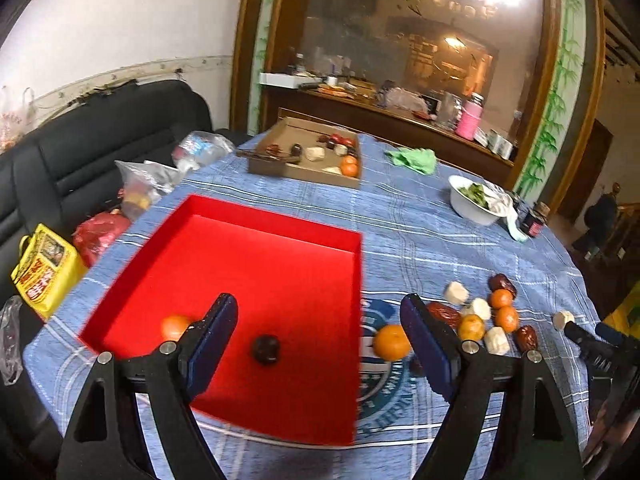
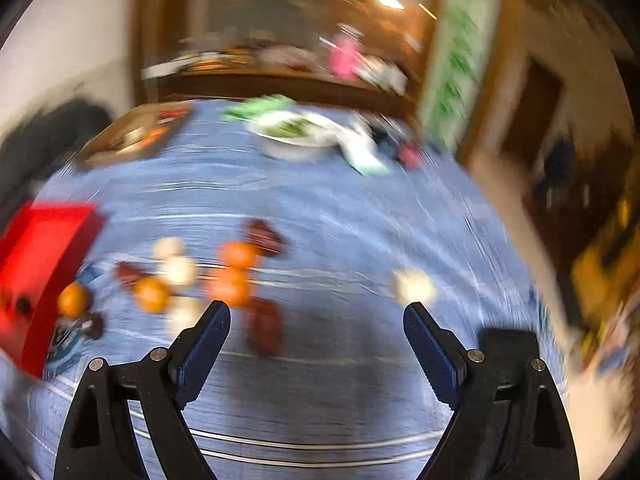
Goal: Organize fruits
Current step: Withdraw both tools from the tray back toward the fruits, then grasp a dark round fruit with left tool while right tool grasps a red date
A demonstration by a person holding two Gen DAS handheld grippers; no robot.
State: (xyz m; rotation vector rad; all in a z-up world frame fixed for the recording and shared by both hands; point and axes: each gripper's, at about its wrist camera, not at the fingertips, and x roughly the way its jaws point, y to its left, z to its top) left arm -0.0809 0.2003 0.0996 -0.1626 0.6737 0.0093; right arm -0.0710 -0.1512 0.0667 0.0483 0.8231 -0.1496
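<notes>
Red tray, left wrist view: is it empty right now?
No. The red tray already holds an orange near its left wall and a dark round fruit on its floor.

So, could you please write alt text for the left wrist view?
Open left gripper above a red tray holding an orange and a dark fruit. More fruit pieces lie scattered right on the blue cloth.

One red tray (image 1: pixel 320 240), one cardboard box (image 1: pixel 288 170), one white bowl (image 1: pixel 468 208).
</notes>
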